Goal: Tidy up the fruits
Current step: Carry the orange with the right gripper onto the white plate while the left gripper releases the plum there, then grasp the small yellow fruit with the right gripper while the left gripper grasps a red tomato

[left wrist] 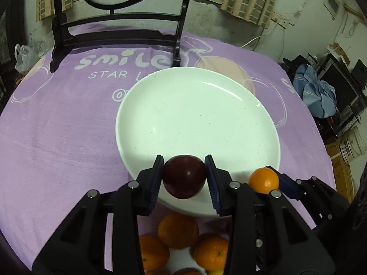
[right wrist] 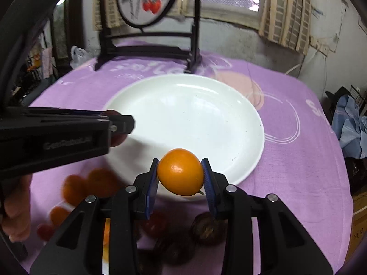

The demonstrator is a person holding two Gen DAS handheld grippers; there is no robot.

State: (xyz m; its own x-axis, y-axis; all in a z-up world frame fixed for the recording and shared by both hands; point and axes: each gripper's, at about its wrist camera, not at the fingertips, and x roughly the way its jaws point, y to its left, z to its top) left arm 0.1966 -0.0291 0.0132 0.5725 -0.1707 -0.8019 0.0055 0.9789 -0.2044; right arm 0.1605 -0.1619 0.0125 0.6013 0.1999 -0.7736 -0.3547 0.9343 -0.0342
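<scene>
Your left wrist view looks steeply down over its gripper (left wrist: 184,178), close above the near rim of the white plate (left wrist: 160,105). Your right wrist view faces likewise from just right. Both share plate (right wrist: 160,105), purple-clothed table (left wrist: 57,126) and black stand (left wrist: 114,39).

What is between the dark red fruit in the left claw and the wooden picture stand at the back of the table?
Only the white plate, with nothing on it, then purple tablecloth, seen in the left wrist view.

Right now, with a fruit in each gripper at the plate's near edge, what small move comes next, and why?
Probably carry both fruits further over the white plate, which lies bare. The left gripper clamps a dark red fruit, the right gripper an orange, both only over the near rim.
</scene>
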